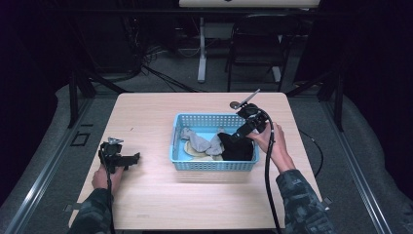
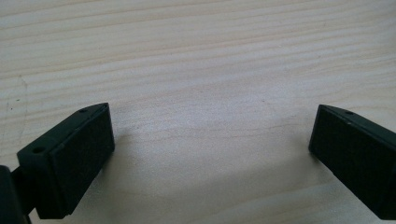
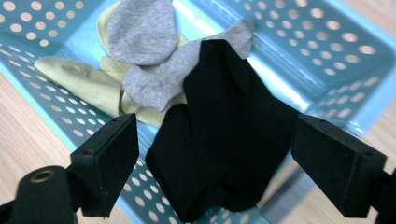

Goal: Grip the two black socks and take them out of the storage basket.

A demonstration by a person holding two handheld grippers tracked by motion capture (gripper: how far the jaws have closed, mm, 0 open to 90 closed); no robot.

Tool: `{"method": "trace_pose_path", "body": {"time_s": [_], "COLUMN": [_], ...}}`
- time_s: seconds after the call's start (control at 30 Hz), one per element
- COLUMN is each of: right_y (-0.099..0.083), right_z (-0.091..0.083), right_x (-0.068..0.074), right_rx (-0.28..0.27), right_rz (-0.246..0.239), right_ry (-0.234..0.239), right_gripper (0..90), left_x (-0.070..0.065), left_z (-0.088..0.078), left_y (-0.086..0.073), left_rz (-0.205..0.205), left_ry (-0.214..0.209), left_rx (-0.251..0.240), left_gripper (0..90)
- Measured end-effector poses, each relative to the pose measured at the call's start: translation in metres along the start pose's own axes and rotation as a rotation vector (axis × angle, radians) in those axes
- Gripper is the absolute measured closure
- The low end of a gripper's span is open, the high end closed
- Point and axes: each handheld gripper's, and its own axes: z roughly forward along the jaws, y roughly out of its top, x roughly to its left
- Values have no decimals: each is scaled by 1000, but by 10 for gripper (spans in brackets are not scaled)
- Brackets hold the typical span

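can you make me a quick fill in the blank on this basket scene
1. The socks lie in a ____ perforated basket.
2. The right gripper hangs with open jaws over the ____ sock.
3. The left gripper is open above bare ____.
4. The grey sock lies partly on a ____ one.

Missing: blue; black; table; yellow

No legible text, label, brand, number or sign anywhere in these views
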Motion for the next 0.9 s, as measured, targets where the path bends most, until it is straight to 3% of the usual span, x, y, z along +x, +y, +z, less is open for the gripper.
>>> {"method": "trace_pose_path", "body": {"time_s": [0.23, 0.33, 0.6, 0.9], "right_y": [6, 7, 7, 8], "right_z": [22, 31, 55, 71], "right_x": [4, 4, 4, 3], "right_rx": [46, 73, 133, 192], "right_rz": [20, 7, 2, 9], "right_ry": [-11, -32, -42, -97], "right_gripper": [281, 318, 321, 401], "left_x": [0, 0, 0, 0], "left_z": [0, 0, 0, 0], "left_y": [0, 0, 0, 0], "left_rz": [0, -1, 0, 0], "left_ry": [0, 0, 0, 0], "left_rx": [0, 0, 0, 0], "left_gripper": [2, 2, 2, 2]}}
